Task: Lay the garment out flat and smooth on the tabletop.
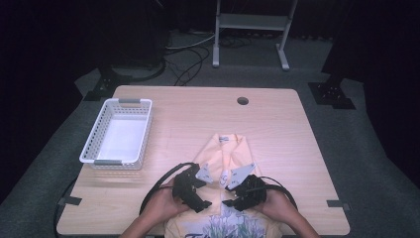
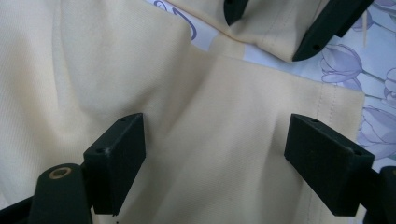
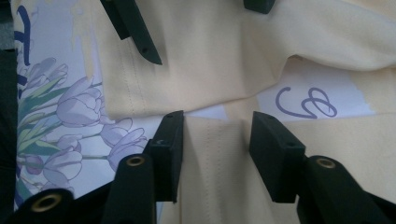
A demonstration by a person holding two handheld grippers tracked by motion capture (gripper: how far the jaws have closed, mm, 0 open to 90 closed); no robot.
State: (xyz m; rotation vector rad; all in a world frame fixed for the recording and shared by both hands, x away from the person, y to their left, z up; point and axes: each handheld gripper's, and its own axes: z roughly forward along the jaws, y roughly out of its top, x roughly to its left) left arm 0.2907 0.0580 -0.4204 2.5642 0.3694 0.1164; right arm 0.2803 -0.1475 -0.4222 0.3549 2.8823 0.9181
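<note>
Table (image 1: 297, 148): wooden, under both grippers.
Shirt (image 1: 223, 158): pale yellow, flower print, lies flat below both grippers.
Basket (image 1: 118, 133): white, well left of left gripper.
Left gripper (image 1: 204, 191): jaws wide, above cloth.
Right gripper (image 1: 229, 194): jaws narrower, a cloth fold stands between them; grip cannot be told.

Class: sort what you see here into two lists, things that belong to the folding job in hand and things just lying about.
In the job:
yellow T-shirt
left tongs, open over the cloth
right tongs, around a shirt fold

Lying about:
white basket
metal stand
floor cables
</note>
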